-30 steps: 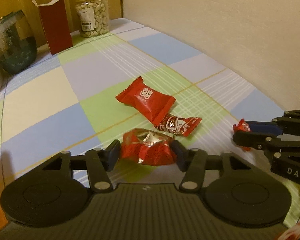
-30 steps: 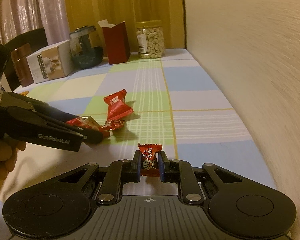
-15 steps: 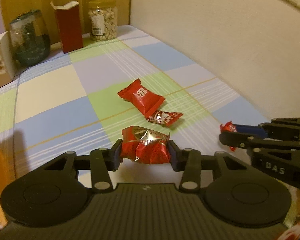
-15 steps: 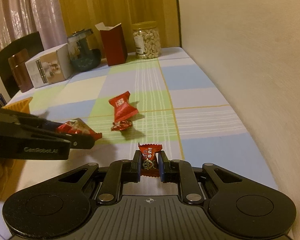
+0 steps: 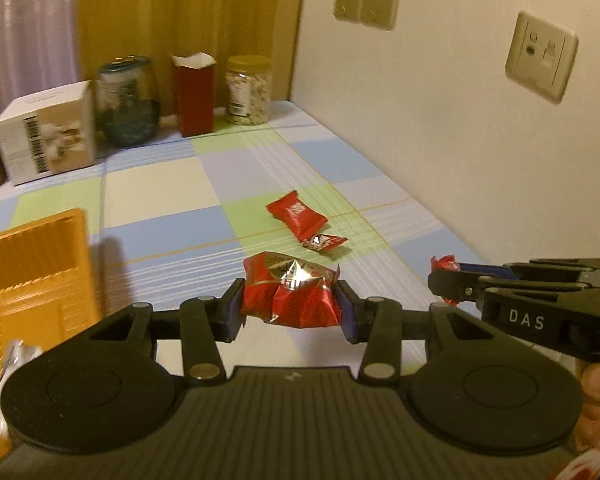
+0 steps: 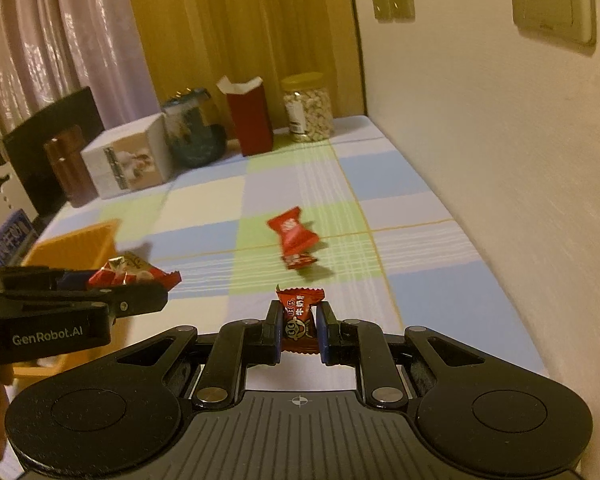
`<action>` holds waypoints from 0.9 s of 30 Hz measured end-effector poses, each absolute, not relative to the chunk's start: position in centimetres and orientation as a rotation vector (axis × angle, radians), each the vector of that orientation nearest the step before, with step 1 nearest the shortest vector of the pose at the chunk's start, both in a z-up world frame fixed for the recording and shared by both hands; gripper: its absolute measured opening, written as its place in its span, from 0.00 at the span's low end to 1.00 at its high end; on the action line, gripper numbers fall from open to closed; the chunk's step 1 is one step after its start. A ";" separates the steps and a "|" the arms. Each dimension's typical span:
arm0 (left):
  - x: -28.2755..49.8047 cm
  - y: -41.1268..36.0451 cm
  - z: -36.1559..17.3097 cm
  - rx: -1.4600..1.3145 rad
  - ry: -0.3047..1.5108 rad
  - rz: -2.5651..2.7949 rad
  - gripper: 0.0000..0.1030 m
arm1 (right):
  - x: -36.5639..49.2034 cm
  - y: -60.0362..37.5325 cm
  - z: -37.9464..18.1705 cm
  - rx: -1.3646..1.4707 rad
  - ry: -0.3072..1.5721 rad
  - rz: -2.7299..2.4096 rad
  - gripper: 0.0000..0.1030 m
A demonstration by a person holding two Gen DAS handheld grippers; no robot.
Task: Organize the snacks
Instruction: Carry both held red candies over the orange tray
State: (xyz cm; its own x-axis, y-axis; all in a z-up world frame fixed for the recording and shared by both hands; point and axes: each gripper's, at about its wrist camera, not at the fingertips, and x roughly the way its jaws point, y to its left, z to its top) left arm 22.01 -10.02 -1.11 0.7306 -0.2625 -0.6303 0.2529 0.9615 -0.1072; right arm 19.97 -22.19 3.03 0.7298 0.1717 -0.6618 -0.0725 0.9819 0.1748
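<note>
My left gripper (image 5: 290,308) is shut on a crumpled red foil snack packet (image 5: 290,296) held above the checked tablecloth; that packet (image 6: 134,274) and the left gripper (image 6: 156,290) also show at the left of the right wrist view. My right gripper (image 6: 299,326) is shut on a small red candy (image 6: 299,320), seen from the side as the right gripper (image 5: 440,280) with the candy (image 5: 444,264) in the left wrist view. Two red snacks lie on the cloth: a pillow pack (image 5: 296,214) (image 6: 292,230) and a small wrapped candy (image 5: 322,242) (image 6: 300,260). An orange tray (image 5: 32,272) (image 6: 76,244) sits at the left.
At the table's far end stand a white box (image 5: 48,132), a dark glass jar (image 5: 128,108), a red carton (image 5: 194,94) and a jar of nuts (image 5: 248,90). A wall with sockets (image 5: 540,58) runs along the right edge. A person's fingers (image 5: 596,384) hold the right tool.
Both grippers have risen from the cloth with their snacks. The left one has drifted left, and the orange tray has come into both views.
</note>
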 end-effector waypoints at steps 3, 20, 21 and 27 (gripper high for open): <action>20.0 -8.8 -0.6 -0.030 0.693 -0.261 0.41 | 18.7 -20.9 4.0 0.157 0.734 0.155 0.17; 11.0 -0.2 1.0 -0.126 0.667 -0.062 0.41 | 14.1 -11.1 5.4 0.147 0.724 0.297 0.17; 10.7 0.4 1.0 -0.128 0.665 -0.052 0.41 | 14.0 -10.6 5.3 0.145 0.727 0.305 0.17; 9.8 2.9 0.9 -0.146 0.661 0.000 0.41 | 13.7 -8.0 5.2 0.122 0.733 0.350 0.17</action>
